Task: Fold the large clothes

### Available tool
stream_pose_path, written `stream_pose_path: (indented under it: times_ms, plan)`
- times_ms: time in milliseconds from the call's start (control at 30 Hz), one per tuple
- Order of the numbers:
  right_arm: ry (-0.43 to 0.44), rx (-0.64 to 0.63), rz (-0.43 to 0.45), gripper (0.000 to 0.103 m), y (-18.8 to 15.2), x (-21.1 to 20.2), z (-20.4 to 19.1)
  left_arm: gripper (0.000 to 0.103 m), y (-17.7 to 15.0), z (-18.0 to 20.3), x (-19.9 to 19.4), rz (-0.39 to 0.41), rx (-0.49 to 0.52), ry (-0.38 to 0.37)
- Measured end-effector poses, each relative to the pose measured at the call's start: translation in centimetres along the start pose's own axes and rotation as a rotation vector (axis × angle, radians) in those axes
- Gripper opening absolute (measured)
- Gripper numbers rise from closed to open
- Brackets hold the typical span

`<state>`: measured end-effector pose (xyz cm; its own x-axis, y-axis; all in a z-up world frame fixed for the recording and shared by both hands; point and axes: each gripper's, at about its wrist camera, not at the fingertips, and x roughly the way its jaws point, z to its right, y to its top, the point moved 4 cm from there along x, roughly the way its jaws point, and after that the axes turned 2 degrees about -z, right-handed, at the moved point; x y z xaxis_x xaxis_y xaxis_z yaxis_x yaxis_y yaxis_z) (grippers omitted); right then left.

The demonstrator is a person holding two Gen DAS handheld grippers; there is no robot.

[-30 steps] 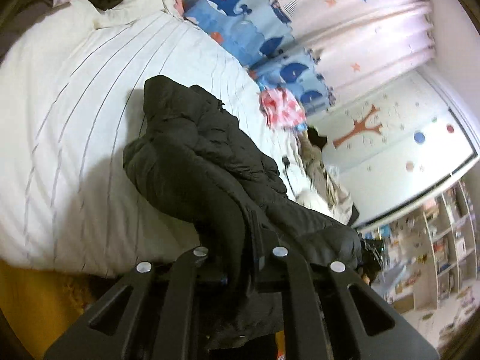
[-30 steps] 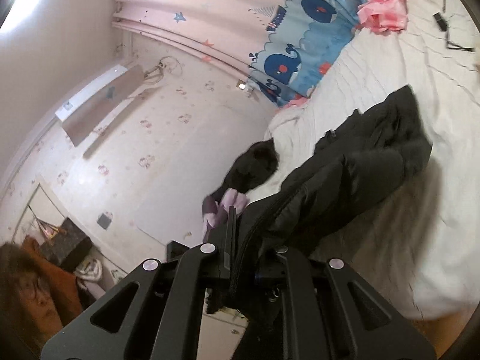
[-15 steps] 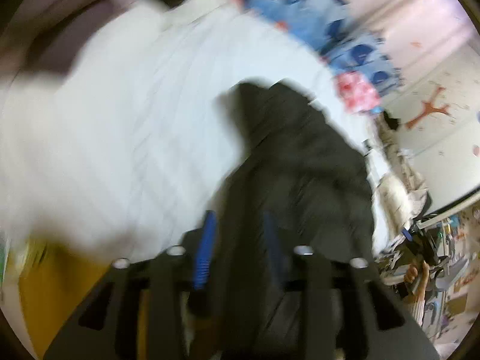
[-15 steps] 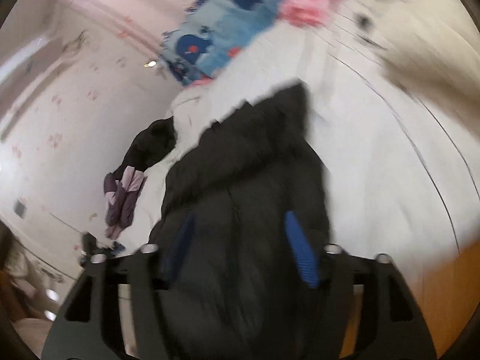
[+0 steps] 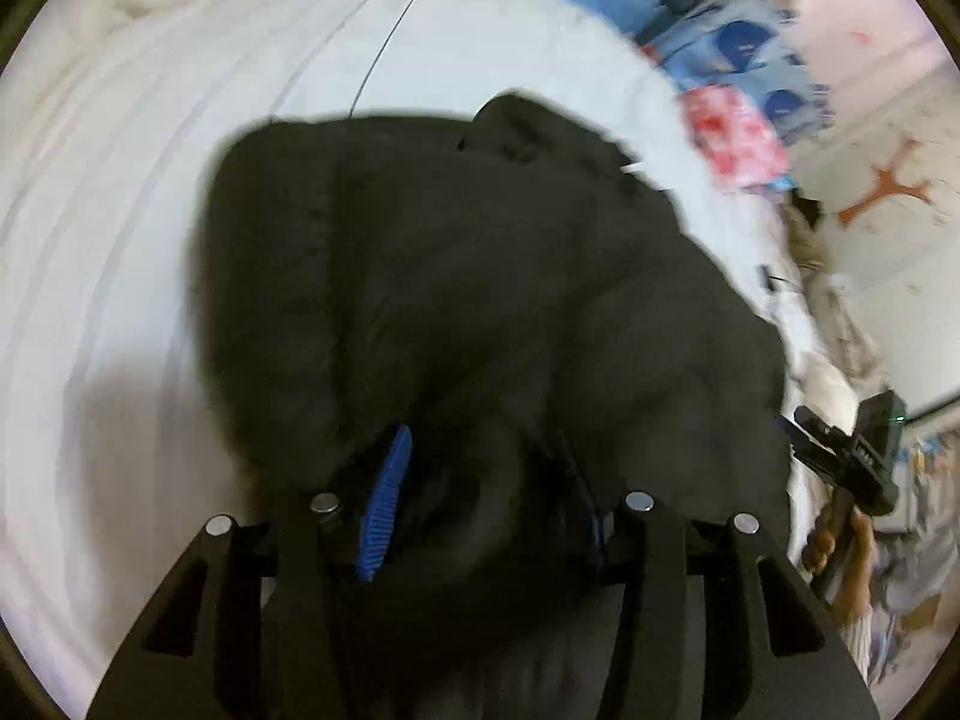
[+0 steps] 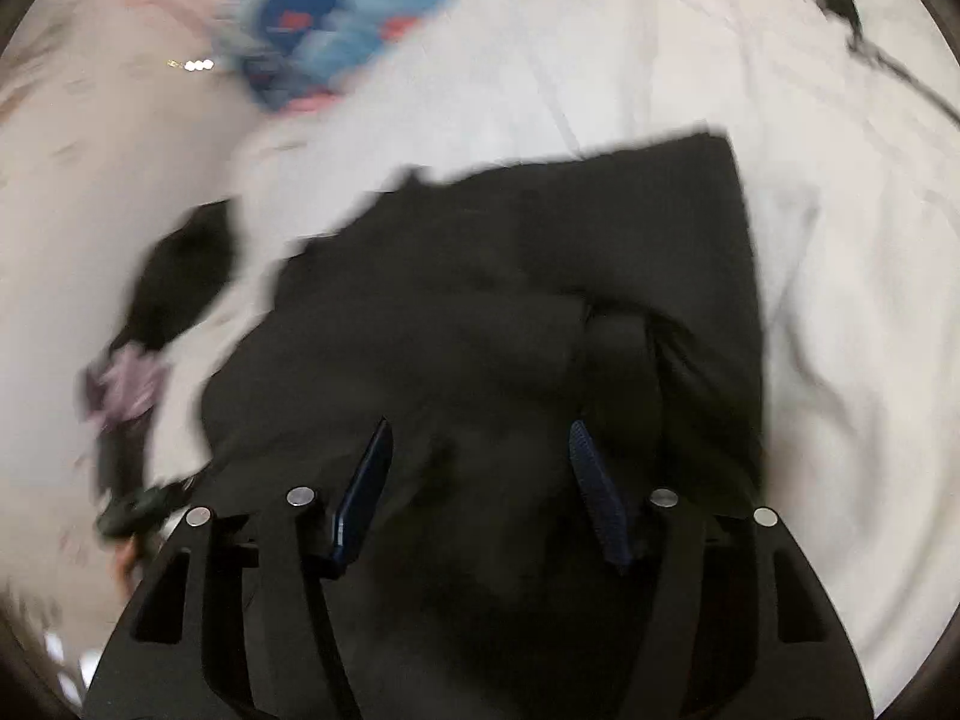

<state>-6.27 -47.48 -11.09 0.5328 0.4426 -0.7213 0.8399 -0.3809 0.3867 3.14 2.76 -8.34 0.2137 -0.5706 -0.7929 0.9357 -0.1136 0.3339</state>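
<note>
- A black jacket (image 5: 480,300) was seen spread in a bulky heap on the white bed (image 5: 120,240), filling the middle of both wrist views.
- The left gripper (image 5: 486,498) was held just over the near edge of the jacket, its jaws apart; dark fabric bulged up between them, and one blue pad (image 5: 384,504) was plainly shown while the other was largely hidden by cloth.
- Whether the fabric was touched by the left pads could not be told.
- The right gripper (image 6: 480,480) was likewise held with jaws apart, the jacket (image 6: 510,300) lying under and between them; both blue pads (image 6: 360,498) were exposed, with nothing pinched.
- In the left view the right gripper (image 5: 852,462) was caught at the jacket's far right edge, carried in a hand (image 5: 840,546).
- A pink cloth (image 5: 732,138) and a blue whale-print curtain (image 5: 720,42) were seen beyond the jacket, past the bed's far side.
- A second dark garment (image 6: 174,276) was shown well apart from the jacket, at the bed's edge in the right view.
- Both views were blurred.
</note>
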Motion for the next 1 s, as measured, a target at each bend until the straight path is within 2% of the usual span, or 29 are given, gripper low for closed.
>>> stream_pose_path:
  times_ms: [33,67,100,133,167,233,300,333,400,500,533,667,733,800,900,1000]
  plan:
    - [0.006,-0.012,0.0,0.076,-2.2,-2.8,0.5,0.05,-1.3,-0.5,-2.1,0.012,0.022,-0.024]
    - [0.013,-0.01,0.001,0.088,-3.9,-4.7,1.2,0.061,-3.0,-1.3,-4.1,0.016,0.042,-0.048]
    - [0.025,0.001,0.0,0.094,-6.0,-6.8,2.2,0.068,-4.3,-2.3,-5.6,0.019,0.05,-0.062]
    - [0.053,0.04,-0.01,0.096,-9.0,-8.8,3.6,0.08,-6.4,-3.8,-7.6,0.027,0.05,-0.078]
    - [0.077,0.08,-0.028,0.096,-11.4,-9.9,5.0,0.084,-8.9,-5.6,-9.4,0.028,0.04,-0.098]
    - [0.137,0.195,-0.08,0.096,-17.2,-11.3,8.8,0.085,-12.4,-8.7,-11.0,0.005,-0.004,-0.131]
    - [0.201,0.293,-0.136,0.096,-21.4,-11.2,11.0,0.089,-16.1,-11.8,-12.0,-0.018,-0.09,-0.192]
    - [0.268,0.357,-0.169,0.096,-24.4,-11.3,12.2,0.089,-17.6,-12.9,-12.1,-0.027,-0.122,-0.224]
    - [0.39,0.407,-0.175,0.096,-27.6,-10.6,13.0,0.089,-20.1,-14.3,-11.6,-0.04,-0.165,-0.272]
    - [0.511,0.454,-0.182,0.096,-29.2,-8.5,13.0,0.091,-22.3,-14.5,-9.9,-0.075,-0.194,-0.351]
    - [0.558,0.459,-0.192,0.096,-29.6,-7.7,12.8,0.095,-22.9,-14.2,-9.2,-0.096,-0.191,-0.376]
    - [0.689,0.468,-0.184,0.096,-29.6,-5.7,11.2,0.095,-24.1,-11.8,-7.5,-0.138,-0.157,-0.466]
    - [0.708,0.467,-0.188,0.096,-29.6,-5.5,11.2,0.096,-24.6,-10.6,-7.2,-0.153,-0.126,-0.467]
    - [0.696,0.459,-0.198,0.096,-30.0,-5.2,11.2,0.096,-25.2,-10.5,-7.5,-0.166,-0.1,-0.434]
    - [0.69,0.476,-0.202,0.096,-29.2,-3.7,11.2,0.096,-24.9,-11.2,-7.6,-0.145,-0.117,-0.387]
    - [0.744,0.494,-0.197,0.096,-29.4,-2.8,12.0,0.096,-25.2,-12.2,-7.4,-0.141,-0.148,-0.417]
